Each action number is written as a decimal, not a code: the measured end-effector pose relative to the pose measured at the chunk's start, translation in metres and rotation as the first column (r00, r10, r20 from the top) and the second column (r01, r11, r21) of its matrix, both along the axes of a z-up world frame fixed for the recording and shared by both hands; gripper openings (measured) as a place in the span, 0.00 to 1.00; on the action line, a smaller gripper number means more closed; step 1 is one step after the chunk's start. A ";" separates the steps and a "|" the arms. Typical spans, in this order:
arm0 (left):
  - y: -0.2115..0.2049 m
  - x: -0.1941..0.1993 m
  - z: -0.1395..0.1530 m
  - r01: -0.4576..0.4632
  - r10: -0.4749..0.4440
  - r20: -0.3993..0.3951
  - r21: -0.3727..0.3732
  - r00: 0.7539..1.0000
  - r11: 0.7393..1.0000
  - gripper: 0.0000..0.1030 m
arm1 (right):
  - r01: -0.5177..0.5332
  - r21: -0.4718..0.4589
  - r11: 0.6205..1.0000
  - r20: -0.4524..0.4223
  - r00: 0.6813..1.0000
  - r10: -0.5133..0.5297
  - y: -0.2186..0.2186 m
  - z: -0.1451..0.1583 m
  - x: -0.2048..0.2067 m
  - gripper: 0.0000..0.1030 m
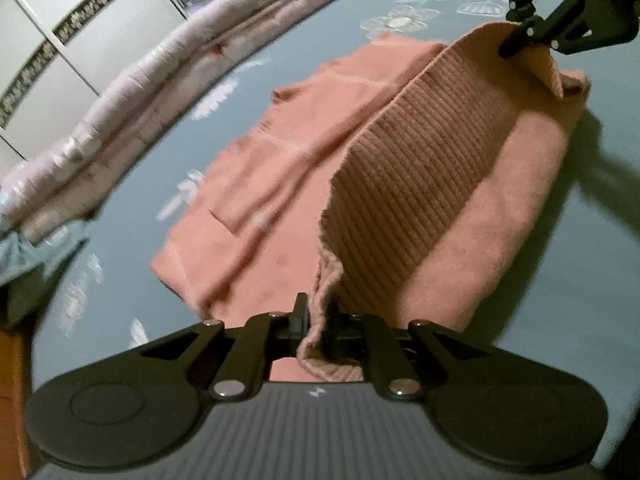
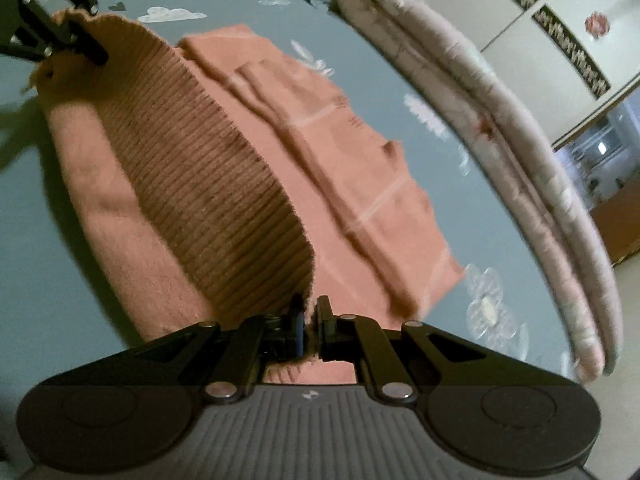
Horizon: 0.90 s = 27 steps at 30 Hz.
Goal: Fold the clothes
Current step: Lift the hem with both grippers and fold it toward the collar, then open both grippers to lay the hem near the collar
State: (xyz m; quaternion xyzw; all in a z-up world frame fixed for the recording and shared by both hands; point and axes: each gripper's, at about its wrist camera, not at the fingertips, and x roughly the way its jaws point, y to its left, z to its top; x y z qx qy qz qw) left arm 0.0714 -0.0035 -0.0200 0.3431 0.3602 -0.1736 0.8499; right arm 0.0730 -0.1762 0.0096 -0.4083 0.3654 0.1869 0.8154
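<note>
Left wrist view: the left gripper (image 1: 318, 326) is pinching one corner of a pink sweater's (image 1: 280, 168) ribbed hem (image 1: 416, 160), jaws closed tight on the knit. Far across, at top right, the right gripper (image 1: 516, 42) is clamping the hem's other corner. The hem is hanging taut between the two, raised off the bed (image 1: 128, 168), while the rest of the sweater is lying flat on the blue flowered sheet. Holding both corners level is likely keeping the edge straight, so the lower half can be carried over the upper half as a fold. A rolled pale quilt (image 1: 132, 76) is lying along the bed's far side, with white wardrobe doors (image 1: 60, 32) behind it

Right wrist view: the right gripper (image 2: 310, 326) is showing its own narrow grip, a thin edge of knit squeezed between the jaws. The left gripper (image 2: 86, 46) is appearing at top left, biting its corner. This view alone is showing the sweater's far edge and folded-in sleeves (image 2: 340, 160), and a lit doorway (image 2: 600, 148) at right; the left view alone shows how much hem bunches below its jaws
</note>
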 end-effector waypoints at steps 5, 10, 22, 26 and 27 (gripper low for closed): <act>-0.006 0.036 0.004 -0.008 0.007 0.057 0.026 0.998 1.000 0.05 | 0.005 -0.012 1.000 0.081 0.997 -0.004 0.000 0.001 0.030 0.07; -0.006 0.071 0.002 -0.039 0.037 0.071 0.028 0.997 0.999 0.06 | 0.006 -0.020 1.000 0.135 0.991 -0.003 0.001 -0.003 0.064 0.07; 0.006 0.150 -0.008 -0.142 0.140 0.071 0.030 0.988 0.989 0.07 | 0.017 -0.040 0.999 0.248 0.969 -0.007 0.019 -0.012 0.141 0.08; 0.007 0.183 -0.016 -0.186 0.183 0.061 0.037 0.981 0.982 0.07 | 0.030 -0.064 0.998 0.267 0.964 -0.012 0.028 -0.023 0.166 0.08; 0.008 0.192 -0.018 -0.196 0.194 0.059 0.037 0.979 0.980 0.07 | 0.034 -0.069 0.997 0.271 0.962 -0.014 0.030 -0.025 0.171 0.07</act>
